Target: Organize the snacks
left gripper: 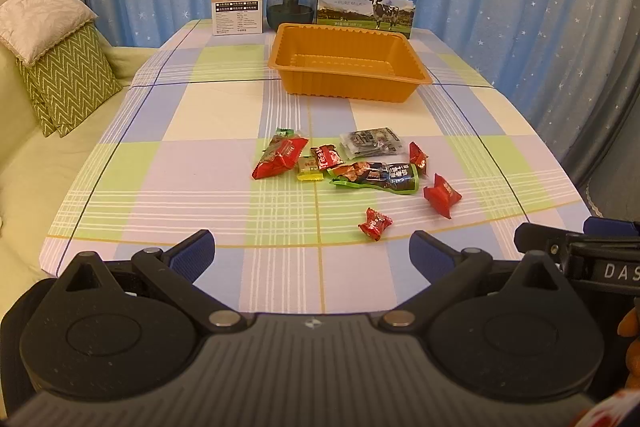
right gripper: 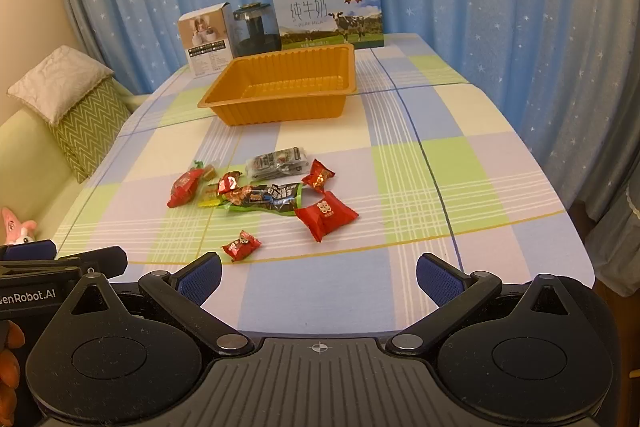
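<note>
A: Both claws, left (left gripper: 311,247) and right (right gripper: 319,271), hang spread wide and empty over the desk's (left gripper: 192,155) near edge.

B: And the snacks (left gripper: 352,167)?

A: Loose mid-desk, tray (left gripper: 348,71) bare beyond. Sorting seems unstarted; next, likely closing on the nearest candy (right gripper: 241,245).

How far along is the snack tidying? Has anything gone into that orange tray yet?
Nothing is done: the orange tray is empty. Nothing is in hand: the left gripper and right gripper are open. All the snacks lie loose on the tablecloth.
</note>
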The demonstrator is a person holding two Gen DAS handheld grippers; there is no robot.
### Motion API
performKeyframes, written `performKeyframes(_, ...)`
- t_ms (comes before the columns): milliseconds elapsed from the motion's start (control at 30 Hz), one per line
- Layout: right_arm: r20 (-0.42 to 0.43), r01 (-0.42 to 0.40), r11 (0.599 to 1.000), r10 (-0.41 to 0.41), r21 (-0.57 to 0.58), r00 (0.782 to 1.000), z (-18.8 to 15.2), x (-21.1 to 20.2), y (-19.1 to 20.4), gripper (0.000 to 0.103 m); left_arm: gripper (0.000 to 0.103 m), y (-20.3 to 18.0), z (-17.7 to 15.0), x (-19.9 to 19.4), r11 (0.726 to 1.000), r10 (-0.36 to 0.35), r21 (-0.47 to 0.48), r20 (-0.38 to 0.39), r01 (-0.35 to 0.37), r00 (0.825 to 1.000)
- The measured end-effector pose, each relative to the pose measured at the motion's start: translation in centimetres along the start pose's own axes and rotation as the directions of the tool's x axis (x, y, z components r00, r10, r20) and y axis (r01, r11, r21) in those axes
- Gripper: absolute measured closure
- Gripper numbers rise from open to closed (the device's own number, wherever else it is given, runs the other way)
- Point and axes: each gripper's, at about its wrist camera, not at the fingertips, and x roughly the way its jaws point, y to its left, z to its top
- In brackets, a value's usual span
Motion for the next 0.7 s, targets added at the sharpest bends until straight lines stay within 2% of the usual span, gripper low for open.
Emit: performKeyframes(700,0.0,0.002,1.0,-0.002,0.004,1.0,0.07,0.43,0.09,0.0,0.0,-0.24,0.22,0.03,1.0,-0.014,0.0,0.0,0.014,1.0)
